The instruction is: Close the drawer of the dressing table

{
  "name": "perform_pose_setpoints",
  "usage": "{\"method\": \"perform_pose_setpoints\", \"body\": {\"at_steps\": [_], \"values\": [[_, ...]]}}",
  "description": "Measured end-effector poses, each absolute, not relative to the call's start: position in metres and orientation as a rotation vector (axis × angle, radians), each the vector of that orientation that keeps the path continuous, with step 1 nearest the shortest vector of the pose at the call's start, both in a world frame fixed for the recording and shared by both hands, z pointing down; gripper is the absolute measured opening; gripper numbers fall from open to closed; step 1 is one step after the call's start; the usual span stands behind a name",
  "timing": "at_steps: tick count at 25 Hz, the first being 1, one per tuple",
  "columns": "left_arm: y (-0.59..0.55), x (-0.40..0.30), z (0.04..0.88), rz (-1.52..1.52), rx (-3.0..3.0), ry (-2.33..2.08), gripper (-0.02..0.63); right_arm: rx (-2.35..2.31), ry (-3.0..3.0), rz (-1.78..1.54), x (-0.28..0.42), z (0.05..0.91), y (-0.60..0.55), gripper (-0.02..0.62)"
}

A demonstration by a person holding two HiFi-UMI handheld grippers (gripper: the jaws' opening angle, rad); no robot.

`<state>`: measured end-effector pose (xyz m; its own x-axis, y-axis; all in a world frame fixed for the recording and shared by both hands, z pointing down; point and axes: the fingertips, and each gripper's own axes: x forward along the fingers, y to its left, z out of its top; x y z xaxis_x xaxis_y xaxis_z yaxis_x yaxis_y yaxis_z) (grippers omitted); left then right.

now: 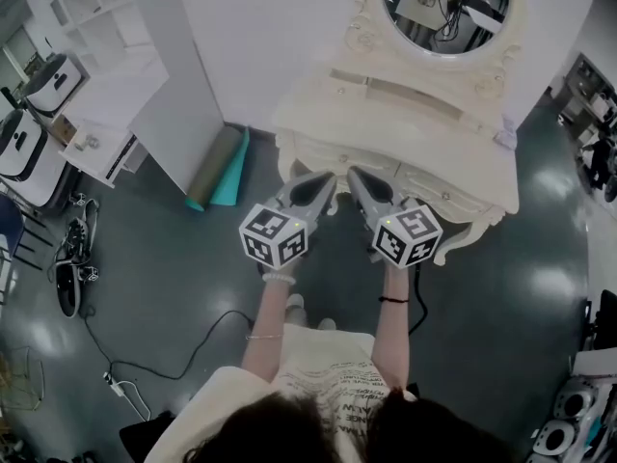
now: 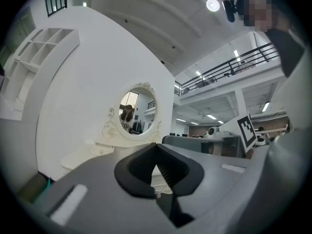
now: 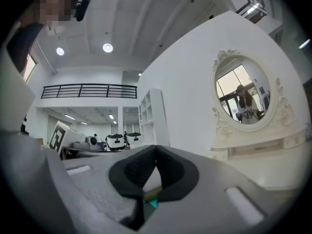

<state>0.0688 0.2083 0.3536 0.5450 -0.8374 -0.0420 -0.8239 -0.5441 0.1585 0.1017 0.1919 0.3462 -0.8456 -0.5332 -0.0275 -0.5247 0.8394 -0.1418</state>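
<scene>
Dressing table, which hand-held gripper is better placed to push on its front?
Right, marginally. The left hand-held gripper and right hand-held gripper are both shut, tips side by side before the dressing table, near its middle, but the right tip looks slightly nearer and the mirror looms larger in its view.

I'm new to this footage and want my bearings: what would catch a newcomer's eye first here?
The ornate cream dressing table with its oval mirror fills the top of the head view. Just in front of its front edge, the left gripper and right gripper are held side by side, both shut and empty. A rolled teal mat sits to the table's left.
</scene>
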Motion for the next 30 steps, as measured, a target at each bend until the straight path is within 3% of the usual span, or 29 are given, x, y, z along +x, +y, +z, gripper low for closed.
{"method": "perform_pose_setpoints", "body": {"at_steps": [30], "values": [[0.097, 0.035, 0.375, -0.137, 2.642, -1.321, -0.002, -0.892, 2.94, -0.313, 0.066, 0.375, 0.084, 0.003]]}}
